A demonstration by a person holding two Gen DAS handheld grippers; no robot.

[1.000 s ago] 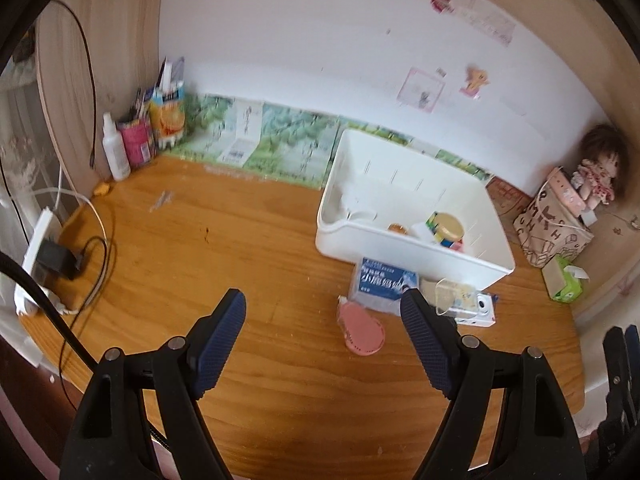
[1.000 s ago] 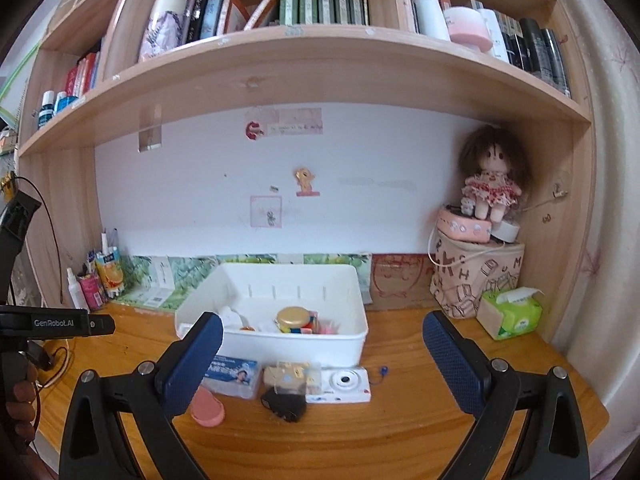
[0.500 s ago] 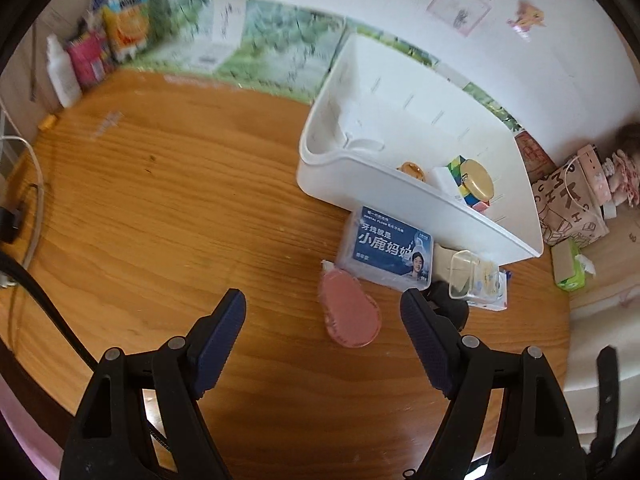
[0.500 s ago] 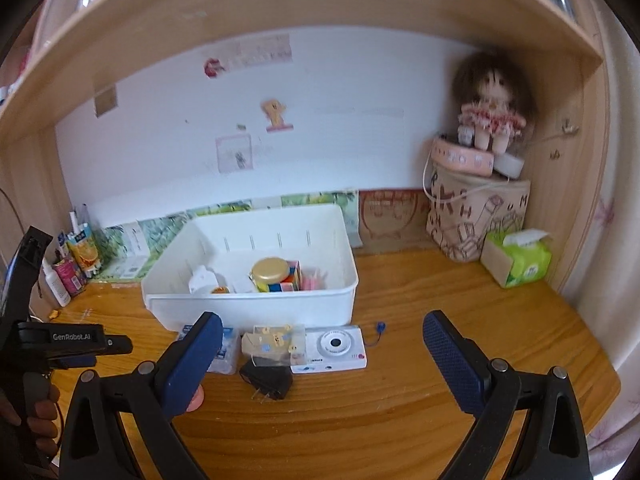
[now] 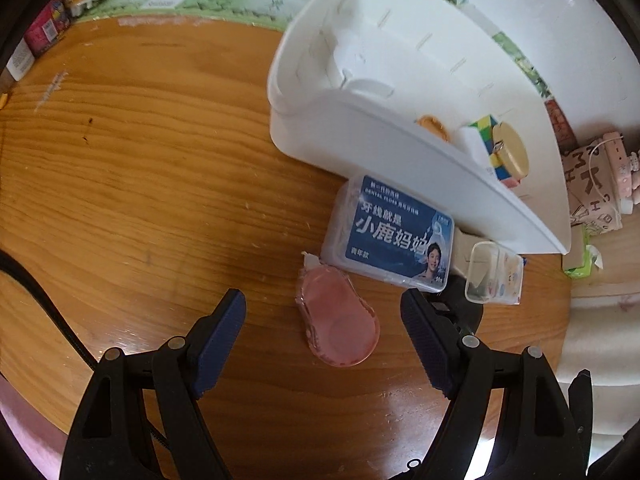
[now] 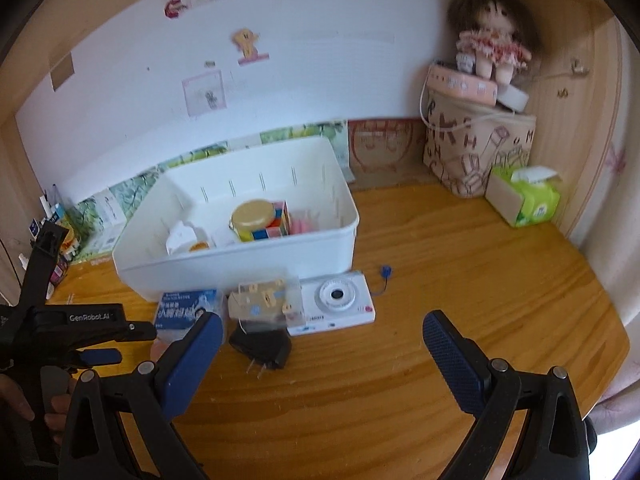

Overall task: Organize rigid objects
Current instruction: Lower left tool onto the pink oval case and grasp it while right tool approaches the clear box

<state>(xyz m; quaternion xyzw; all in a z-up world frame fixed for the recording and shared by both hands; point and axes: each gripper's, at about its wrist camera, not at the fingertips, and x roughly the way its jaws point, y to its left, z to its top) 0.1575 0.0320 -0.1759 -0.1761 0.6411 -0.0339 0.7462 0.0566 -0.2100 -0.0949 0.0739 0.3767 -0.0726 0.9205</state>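
Left gripper [image 5: 322,324] hangs wide open over the pink correction tape [image 5: 338,318], near the desk's [image 5: 140,168] front edge. Next: drop, pinch it. Right gripper [image 6: 320,344] open, empty.

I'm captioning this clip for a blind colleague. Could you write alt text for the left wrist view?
The open left hand-held gripper hovers over a pink correction tape dispenser lying on a wooden desk. Just beyond lie a blue-labelled dental floss box and a small clear plastic case, in front of a white plastic bin holding a puzzle cube and a yellow-lidded jar.
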